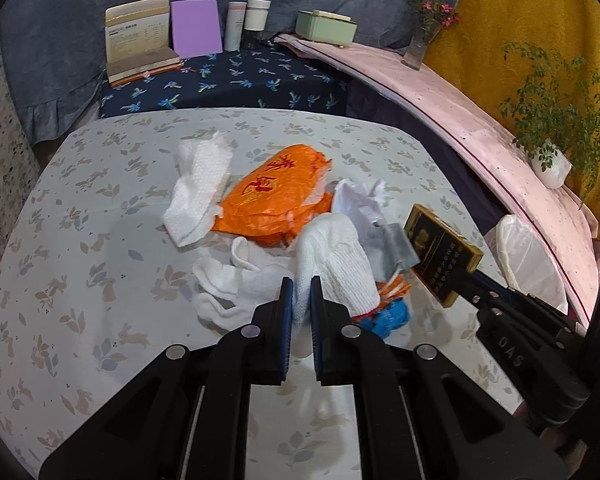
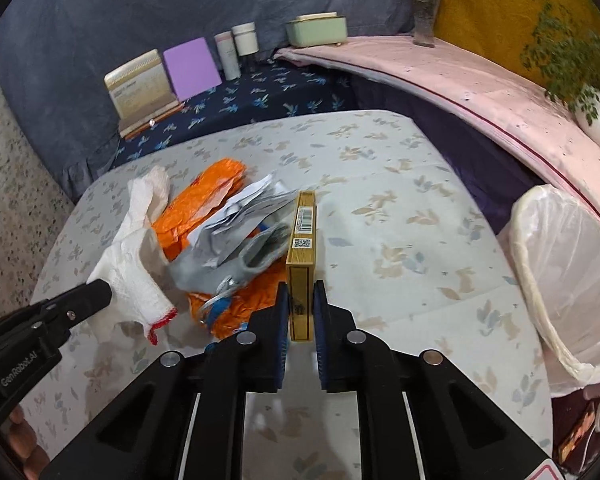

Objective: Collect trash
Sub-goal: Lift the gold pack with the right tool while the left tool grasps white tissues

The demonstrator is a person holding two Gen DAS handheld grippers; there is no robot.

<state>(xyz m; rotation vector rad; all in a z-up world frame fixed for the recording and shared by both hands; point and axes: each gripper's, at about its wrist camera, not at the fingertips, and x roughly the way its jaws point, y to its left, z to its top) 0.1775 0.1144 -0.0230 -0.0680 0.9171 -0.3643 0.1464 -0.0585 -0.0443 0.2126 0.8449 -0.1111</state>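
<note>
A trash pile lies on the leaf-print table (image 1: 100, 208): white cloths, an orange wrapper (image 1: 268, 196), white paper and grey foil. My left gripper (image 1: 301, 284) is shut on a white knit glove (image 1: 336, 264); it also shows in the right wrist view (image 2: 132, 276). My right gripper (image 2: 301, 292) is shut on a gold cigarette box (image 2: 300, 264), held above the table; in the left wrist view the box (image 1: 444, 252) is dark and gold. A bin lined with a white bag (image 2: 560, 280) stands at the table's right edge.
A dark blue bench behind the table holds a book stand (image 1: 138, 36), a purple board (image 1: 196, 28) and two tubes. A pink ledge (image 1: 480, 120) on the right carries a green box, a flower vase and a potted plant (image 1: 552, 160).
</note>
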